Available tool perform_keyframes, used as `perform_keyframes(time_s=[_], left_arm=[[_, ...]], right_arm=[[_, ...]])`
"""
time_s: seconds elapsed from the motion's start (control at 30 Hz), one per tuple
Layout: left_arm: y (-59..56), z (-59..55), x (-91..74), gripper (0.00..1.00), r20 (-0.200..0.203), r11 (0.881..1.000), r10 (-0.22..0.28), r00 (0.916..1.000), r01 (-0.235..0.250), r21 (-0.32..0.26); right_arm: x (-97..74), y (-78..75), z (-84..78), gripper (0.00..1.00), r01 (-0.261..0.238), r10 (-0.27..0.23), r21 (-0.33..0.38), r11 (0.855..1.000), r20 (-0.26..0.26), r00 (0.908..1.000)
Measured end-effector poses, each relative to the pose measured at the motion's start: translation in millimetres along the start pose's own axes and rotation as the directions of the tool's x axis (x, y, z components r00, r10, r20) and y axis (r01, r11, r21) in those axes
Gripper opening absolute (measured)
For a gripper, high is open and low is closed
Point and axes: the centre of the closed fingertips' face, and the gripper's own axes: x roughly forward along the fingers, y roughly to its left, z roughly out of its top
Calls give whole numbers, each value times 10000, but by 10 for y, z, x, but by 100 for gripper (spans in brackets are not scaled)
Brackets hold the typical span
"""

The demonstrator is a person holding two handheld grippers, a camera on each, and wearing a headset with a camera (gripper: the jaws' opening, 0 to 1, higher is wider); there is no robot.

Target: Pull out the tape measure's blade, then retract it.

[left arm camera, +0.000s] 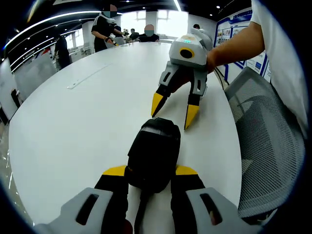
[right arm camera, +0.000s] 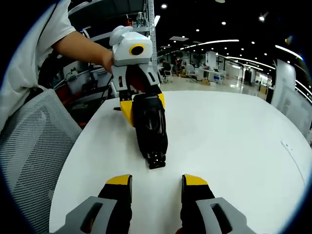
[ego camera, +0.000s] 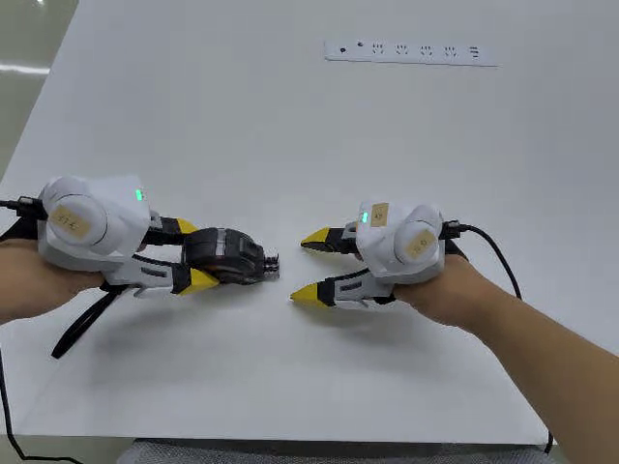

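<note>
Left gripper (ego camera: 193, 254) clamped on black rubber-cased tape measure (ego camera: 230, 256), left side of white table (ego camera: 290, 126). Right gripper (ego camera: 309, 267) jaws spread, just right of blade tip (ego camera: 274, 261), not touching.

tape measure (ego camera: 224, 255): rear hidden between left gripper (ego camera: 192, 253) jaws | cable (ego camera: 488, 244): partly hidden behind forearm (ego camera: 542, 358)

No text is legible. Tan stickers (ego camera: 70, 220) on the left hand-held gripper (ego camera: 196, 254), at nine o'clock, and the right hand-held gripper (ego camera: 309, 267) bear marks too small to read.
</note>
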Motion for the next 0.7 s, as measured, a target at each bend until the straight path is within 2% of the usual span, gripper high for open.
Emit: perform_keyframes(time_s=[0.33,0.53,0.7], left_arm=[[2,-6,3,28,-25,10000,-43,10000,43,-2],[2,-8,5,28,-24,10000,-59,10000,59,18],[3,-11,7,28,-22,10000,-59,10000,59,37]], right_arm=[[182,12,86,27,-84,89,-250,9997,189,9998],[218,3,119,21,-105,116,-415,9991,269,9996],[230,3,132,18,-221,231,-245,9995,404,9989]])
